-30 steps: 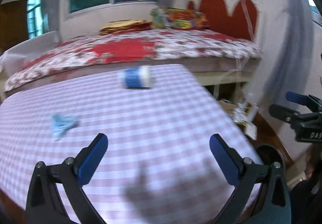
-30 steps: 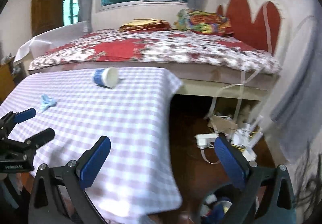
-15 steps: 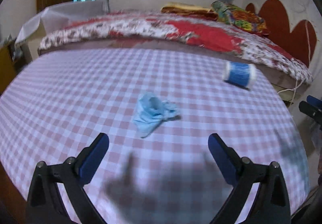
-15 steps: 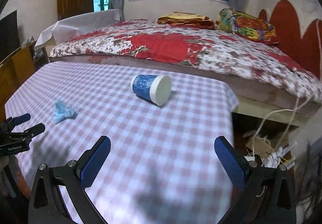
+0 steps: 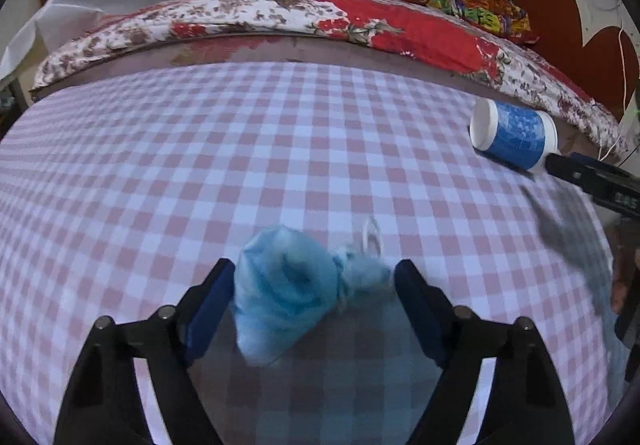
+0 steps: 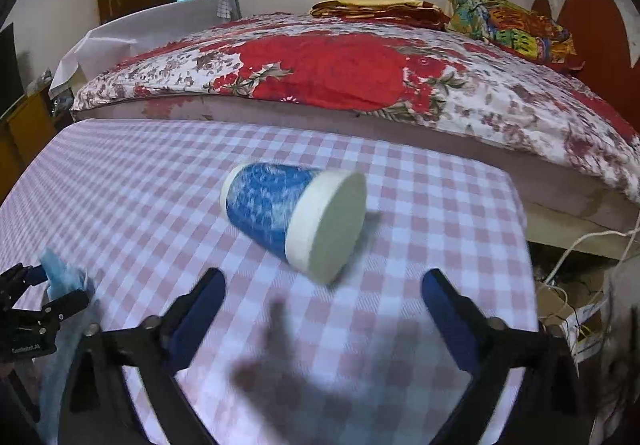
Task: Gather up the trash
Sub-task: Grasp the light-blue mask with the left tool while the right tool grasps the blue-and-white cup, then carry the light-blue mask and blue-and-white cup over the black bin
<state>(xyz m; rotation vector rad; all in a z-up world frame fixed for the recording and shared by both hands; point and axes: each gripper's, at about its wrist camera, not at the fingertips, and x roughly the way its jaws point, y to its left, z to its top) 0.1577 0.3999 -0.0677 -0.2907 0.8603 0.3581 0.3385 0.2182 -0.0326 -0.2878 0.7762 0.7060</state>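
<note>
A crumpled light-blue tissue (image 5: pixel 292 287) lies on the pink-and-white checked tablecloth (image 5: pixel 280 149). My left gripper (image 5: pixel 310 297) is open, its jaws on either side of the tissue, the left pad touching it. A blue-and-white paper cup (image 6: pixel 294 219) lies on its side on the cloth; it also shows in the left wrist view (image 5: pixel 514 135) at the far right. My right gripper (image 6: pixel 322 305) is open and empty, just short of the cup. The tissue also shows in the right wrist view (image 6: pixel 60 277), by the left gripper's fingers (image 6: pixel 66 301).
A bed with a red floral cover (image 6: pixel 360 73) runs along the table's far edge. The table's right edge (image 6: pixel 524 245) drops to a floor with cables and boxes (image 6: pixel 576 305). A wooden cabinet (image 6: pixel 24 125) stands at the left.
Both grippers have moved forward and down toward the table. The left one now straddles the tissue. The right one has closed in on the cup.
</note>
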